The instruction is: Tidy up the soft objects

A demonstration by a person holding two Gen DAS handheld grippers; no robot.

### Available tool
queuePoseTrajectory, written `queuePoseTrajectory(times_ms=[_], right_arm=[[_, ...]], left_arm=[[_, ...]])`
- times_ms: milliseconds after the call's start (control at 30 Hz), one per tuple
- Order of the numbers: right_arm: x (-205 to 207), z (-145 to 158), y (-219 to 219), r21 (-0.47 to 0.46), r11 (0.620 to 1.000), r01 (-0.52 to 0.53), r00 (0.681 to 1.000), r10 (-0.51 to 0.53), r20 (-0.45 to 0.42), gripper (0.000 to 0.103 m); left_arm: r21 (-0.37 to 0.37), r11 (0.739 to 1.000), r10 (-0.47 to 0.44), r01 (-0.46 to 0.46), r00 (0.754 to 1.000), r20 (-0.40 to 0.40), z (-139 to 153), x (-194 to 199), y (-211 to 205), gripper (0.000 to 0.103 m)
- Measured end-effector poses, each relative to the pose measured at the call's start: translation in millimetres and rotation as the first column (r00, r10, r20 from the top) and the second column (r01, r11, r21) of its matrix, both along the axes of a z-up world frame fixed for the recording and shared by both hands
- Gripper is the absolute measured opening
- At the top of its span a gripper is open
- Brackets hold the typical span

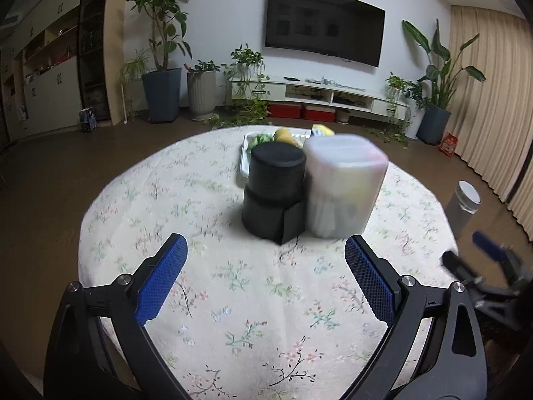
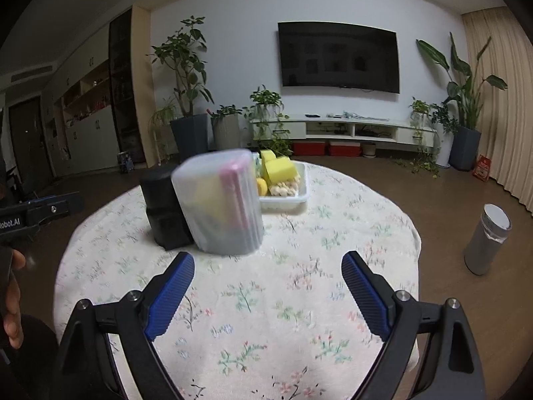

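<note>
Looks barely started: both tongs, left tongs (image 1: 266, 250) and right tongs (image 2: 268, 268), spread and empty, frosted container (image 2: 220, 203) lidded just ahead, soft items (image 2: 279, 171) untouched in tray (image 2: 293, 201) beyond.

My left gripper (image 1: 266, 253): black arms, blue textured pads (image 1: 163, 280); right gripper (image 2: 268, 271) same. Tablecloth (image 1: 233, 300) cream, pink-green floral sprigs. Black cylinder (image 1: 274, 190) beside frosted translucent container (image 2: 220, 203), pink and yellow showing through. White tray (image 2: 283, 200), yellow sponges (image 2: 279, 170). Grey bin (image 2: 486, 240), brown floor (image 2: 449, 200).
</note>
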State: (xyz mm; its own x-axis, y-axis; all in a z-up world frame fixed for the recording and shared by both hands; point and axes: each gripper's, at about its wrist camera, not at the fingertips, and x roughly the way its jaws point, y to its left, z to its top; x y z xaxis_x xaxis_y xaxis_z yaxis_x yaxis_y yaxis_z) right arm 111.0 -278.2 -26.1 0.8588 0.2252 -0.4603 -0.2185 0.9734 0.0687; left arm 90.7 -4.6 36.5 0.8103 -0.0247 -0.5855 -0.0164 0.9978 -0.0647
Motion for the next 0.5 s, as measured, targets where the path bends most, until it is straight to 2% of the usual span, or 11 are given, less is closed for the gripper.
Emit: queuePoseTrajectory(times_ms=[67,167,367,500], right_arm=[[-4,3,4,0.003,1.0,-0.021,1.0,0.02,0.022,0.093],[-7,3,5,0.016,1.0,-0.025,0.999,0.024,0.036,0.101],[0,-6,0,0.042,0.999,0.007,1.0,-0.006,-0.021,0.101],[1,-10,7,0.026,1.0,0.007,0.999,-0.006,-0.033,0.102]], left_arm=[[-0.012,1.0,0.002,-0.002,1.0,-0.007,-17,-3,-2,0.097],[-0.015,1.0,-0.007,0.007,1.0,-0.024,-38,-5,-7,0.097],[-0.003,1.0,0.008,-0.008,1.0,-0.018,-43,-5,-6,0.097],[-0.039,0.999,0.012,-0.016,0.995,-0.097,-58,1,-5,0.097]])
